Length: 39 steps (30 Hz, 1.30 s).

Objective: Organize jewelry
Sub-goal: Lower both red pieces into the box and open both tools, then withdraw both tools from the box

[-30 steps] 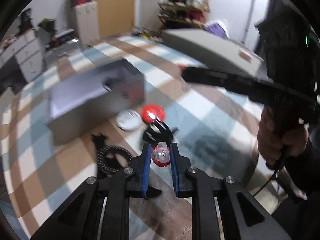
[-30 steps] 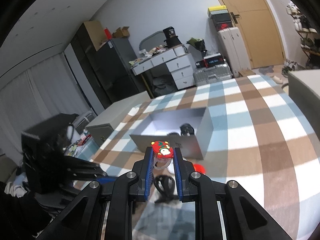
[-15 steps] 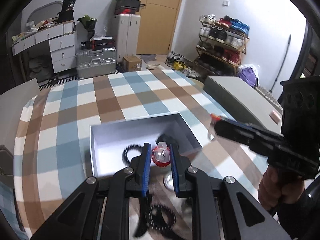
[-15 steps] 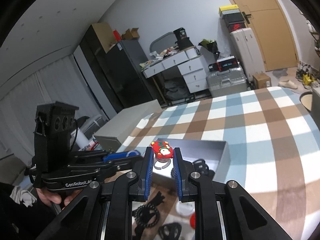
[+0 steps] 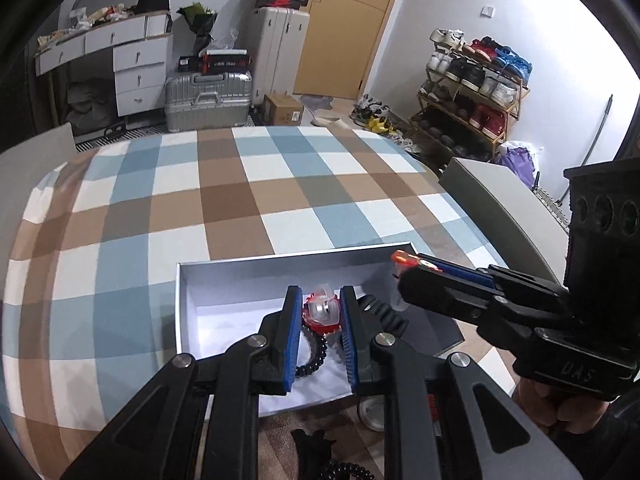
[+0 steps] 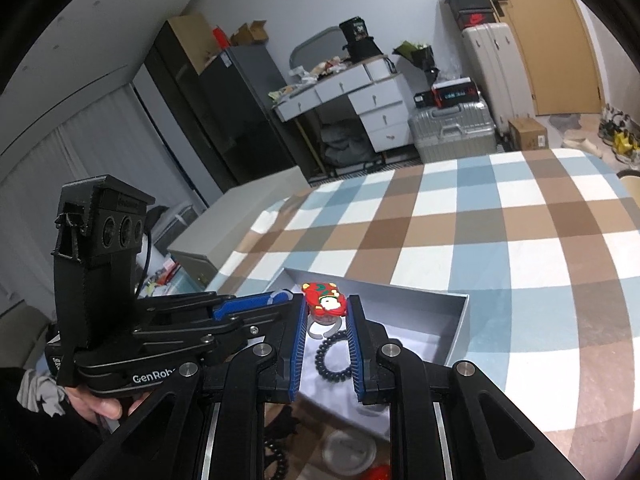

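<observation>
In the left wrist view, the left claw (image 5: 320, 312) at lower centre is clenched on a red and clear ring (image 5: 321, 311) above the open grey box (image 5: 188, 300), whose near wall its arms hide; a black coil band (image 5: 314, 354) inside shows only in part. In the right wrist view, the right claw (image 6: 327, 320) grips a red cartoon ring (image 6: 325, 304) over the same box (image 6: 456, 328) on the checked bench (image 6: 500, 220), the left claw (image 6: 280, 298) entering from the left with its tips and load hidden.
</observation>
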### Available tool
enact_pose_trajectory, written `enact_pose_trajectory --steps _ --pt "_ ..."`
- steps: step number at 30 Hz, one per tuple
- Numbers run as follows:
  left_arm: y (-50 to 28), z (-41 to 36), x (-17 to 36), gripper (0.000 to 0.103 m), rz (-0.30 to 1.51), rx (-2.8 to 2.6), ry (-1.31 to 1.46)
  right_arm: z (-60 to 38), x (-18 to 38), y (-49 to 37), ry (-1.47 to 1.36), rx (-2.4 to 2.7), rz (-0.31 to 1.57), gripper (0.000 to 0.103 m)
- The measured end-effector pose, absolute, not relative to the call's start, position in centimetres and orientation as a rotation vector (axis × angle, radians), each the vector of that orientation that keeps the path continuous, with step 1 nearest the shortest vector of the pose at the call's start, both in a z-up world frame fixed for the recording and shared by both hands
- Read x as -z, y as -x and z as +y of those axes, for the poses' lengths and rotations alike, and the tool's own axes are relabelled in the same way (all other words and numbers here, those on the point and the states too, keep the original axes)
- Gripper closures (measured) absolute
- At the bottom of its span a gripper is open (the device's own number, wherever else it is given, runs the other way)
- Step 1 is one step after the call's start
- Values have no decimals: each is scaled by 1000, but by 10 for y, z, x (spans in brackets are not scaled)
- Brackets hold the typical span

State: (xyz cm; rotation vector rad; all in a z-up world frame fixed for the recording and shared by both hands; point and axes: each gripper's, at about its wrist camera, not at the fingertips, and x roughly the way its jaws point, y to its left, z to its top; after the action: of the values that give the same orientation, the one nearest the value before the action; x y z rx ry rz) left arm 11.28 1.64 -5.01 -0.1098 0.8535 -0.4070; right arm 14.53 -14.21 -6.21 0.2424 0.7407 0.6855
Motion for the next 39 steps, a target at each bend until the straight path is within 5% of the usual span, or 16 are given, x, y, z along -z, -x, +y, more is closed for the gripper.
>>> enact_pose_trajectory --steps 16,20,24,27,34,39 --pt "-121 23 56 89 874 420 148 -131 74 -156 -227 -657 804 81" --pt "-119 23 54 83 860 409 136 -138 73 -155 -264 -645 794 71" --pt "-117 27 54 59 853 395 153 -141 69 -149 -263 -635 772 61" --pt "-115 29 51 59 848 391 160 -144 65 -143 -275 -633 753 58" --pt "-103 30 43 47 819 378 147 -153 57 -129 -305 -626 738 22" --pt "-91 30 36 44 792 389 149 -160 51 -115 -327 -619 719 15"
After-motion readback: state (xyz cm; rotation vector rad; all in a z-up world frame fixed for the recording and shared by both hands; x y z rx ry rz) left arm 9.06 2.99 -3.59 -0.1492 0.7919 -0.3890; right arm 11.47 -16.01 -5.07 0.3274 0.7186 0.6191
